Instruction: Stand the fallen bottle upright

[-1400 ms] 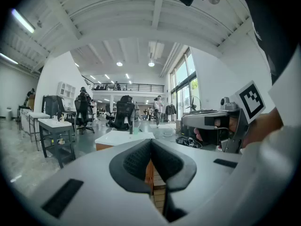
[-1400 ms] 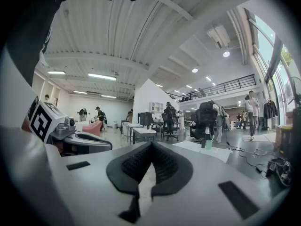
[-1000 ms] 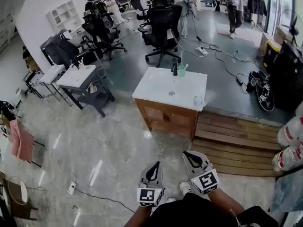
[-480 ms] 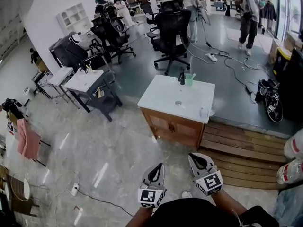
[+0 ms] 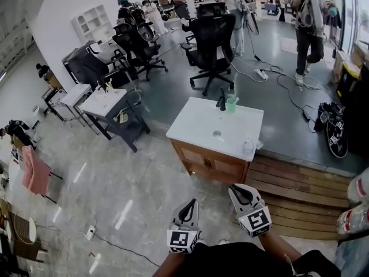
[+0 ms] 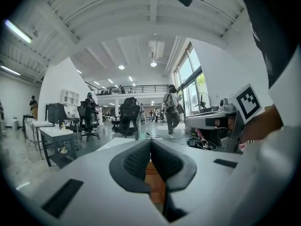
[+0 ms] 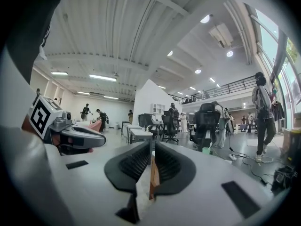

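A white-topped wooden cabinet (image 5: 202, 128) with a small sink stands ahead on the floor. Near its right front corner is a small clear bottle (image 5: 248, 148); it is too small to tell how it lies. A green cup (image 5: 231, 104) stands by the black tap (image 5: 221, 100) at the far edge. My left gripper (image 5: 188, 204) is held low in front of me, shut and empty, well short of the cabinet. Beside it my right gripper (image 5: 237, 190) holds nothing; its jaws are opening, with only a thin slit showing (image 7: 152, 145). In the left gripper view the pads (image 6: 136, 159) meet.
A wooden step platform (image 5: 288, 195) lies right of the cabinet. Black office chairs (image 5: 213, 36) and a grey side table (image 5: 106, 103) stand behind and to the left. Cables (image 5: 277, 79) trail over the dark floor. A person (image 5: 308, 27) stands at the back right. A power strip (image 5: 89, 232) lies at my left.
The cabinet has come nearer and a little lower in the head view. Both grippers travelled forward with me, keeping their pose. The person at the back right has walked closer.
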